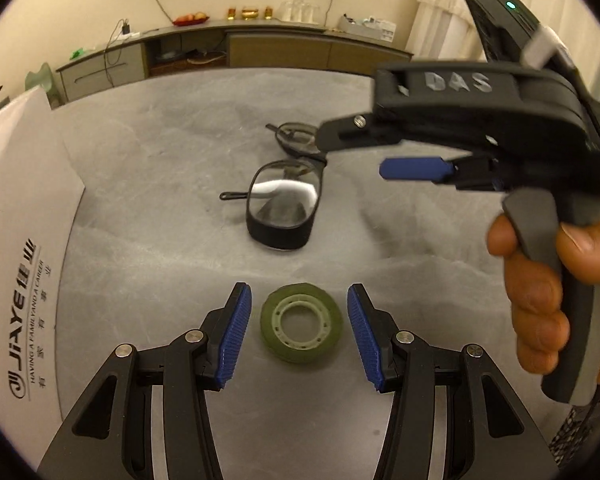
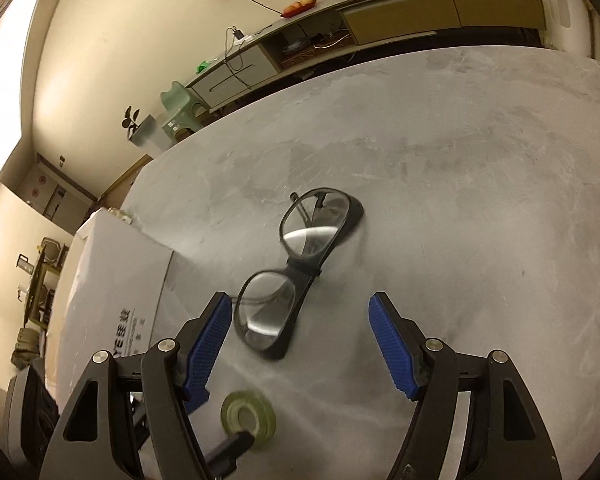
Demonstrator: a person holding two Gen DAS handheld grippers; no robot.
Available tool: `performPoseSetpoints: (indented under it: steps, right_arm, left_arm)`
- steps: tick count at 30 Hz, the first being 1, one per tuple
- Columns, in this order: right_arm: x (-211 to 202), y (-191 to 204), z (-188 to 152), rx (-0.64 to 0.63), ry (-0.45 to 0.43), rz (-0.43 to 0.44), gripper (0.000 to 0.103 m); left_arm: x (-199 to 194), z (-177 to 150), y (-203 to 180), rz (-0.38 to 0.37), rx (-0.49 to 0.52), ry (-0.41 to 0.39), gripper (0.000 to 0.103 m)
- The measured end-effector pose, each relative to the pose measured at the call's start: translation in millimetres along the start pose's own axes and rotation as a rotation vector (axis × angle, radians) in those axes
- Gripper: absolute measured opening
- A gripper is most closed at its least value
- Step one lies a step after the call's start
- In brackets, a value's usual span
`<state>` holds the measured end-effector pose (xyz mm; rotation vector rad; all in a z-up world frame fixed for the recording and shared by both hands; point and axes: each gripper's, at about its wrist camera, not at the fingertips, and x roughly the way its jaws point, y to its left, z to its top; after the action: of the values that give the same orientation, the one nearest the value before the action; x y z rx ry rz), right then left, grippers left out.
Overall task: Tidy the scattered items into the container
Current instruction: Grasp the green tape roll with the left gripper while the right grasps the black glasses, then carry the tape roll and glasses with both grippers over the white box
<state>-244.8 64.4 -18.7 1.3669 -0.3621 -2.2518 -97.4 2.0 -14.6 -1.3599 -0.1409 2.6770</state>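
A green tape roll (image 1: 301, 322) lies flat on the grey table (image 1: 160, 208), between the open blue pads of my left gripper (image 1: 299, 332), untouched. It also shows in the right wrist view (image 2: 249, 419). Black-framed glasses (image 1: 282, 208) lie beyond it, mid-table. My right gripper (image 2: 300, 346) is open above the near lens of the glasses (image 2: 296, 272), which sits between its pads. The right gripper's body (image 1: 480, 128), held by a hand, fills the right side of the left wrist view. A white cardboard box (image 1: 20, 240) stands at the left.
The box bears printed lettering (image 1: 26, 320) and also shows in the right wrist view (image 2: 112, 292). A sideboard (image 1: 236, 52) with small items stands against the far wall. The table's far edge (image 2: 340, 72) runs in front of it.
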Motion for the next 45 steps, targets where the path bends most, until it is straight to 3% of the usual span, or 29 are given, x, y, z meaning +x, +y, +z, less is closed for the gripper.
performPoseSetpoints:
  steps: [11, 13, 14, 15, 16, 22, 25, 26, 27, 28, 31, 37, 38, 45]
  right_arm:
    - [34, 10, 2, -0.110, -0.002, -0.043, 0.076]
    - [33, 14, 2, -0.133, 0.024, -0.012, 0.046]
    - [31, 16, 2, -0.135, 0.034, 0.009, 0.040]
    - [29, 18, 2, -0.143, 0.038, 0.005, 0.036]
    - [26, 20, 0, -0.152, 0.040, 0.001, 0.034]
    - [10, 32, -16, -0.220, 0.052, -0.010, 0.023]
    - [2, 38, -24, -0.255, 0.057, -0.015, 0.020]
    - [-1, 40, -27, -0.266, 0.059, -0.017, 0.019]
    - [-4, 42, -29, -0.276, 0.058, -0.022, 0.018]
    - [-6, 43, -31, -0.283, 0.053, -0.032, 0.017]
    - [-14, 42, -35, -0.309, 0.039, -0.072, 0.016]
    - [-25, 30, -40, -0.307, 0.039, -0.098, 0.016]
    - [-26, 27, -40, -0.302, 0.039, -0.093, 0.016]
    - [-38, 15, -42, -0.274, 0.024, -0.060, 0.012]
  left_arm:
    - [8, -6, 11, -0.038, -0.004, 0.018, 0.053]
    - [6, -7, 14, -0.040, -0.002, 0.013, 0.044]
    - [4, -8, 15, -0.039, -0.001, 0.012, 0.037]
    - [4, -9, 18, -0.035, -0.001, 0.013, 0.026]
    - [3, -10, 20, -0.031, 0.000, 0.013, 0.023]
    - [-8, -16, 34, -0.031, -0.010, 0.008, 0.022]
    - [-16, -16, 39, -0.040, -0.014, -0.018, 0.023]
    - [-18, -16, 40, -0.052, -0.016, -0.025, 0.033]
    - [-19, -16, 40, -0.075, -0.020, -0.025, 0.052]
    - [-19, -16, 39, -0.099, -0.027, -0.021, 0.057]
    - [-11, -18, 30, -0.125, -0.006, 0.020, 0.058]
    - [1, -16, 11, -0.074, 0.086, 0.030, 0.058]
    - [1, -15, 11, -0.072, 0.085, 0.030, 0.050]
    - [-10, -8, 26, -0.061, 0.046, -0.025, 0.049]
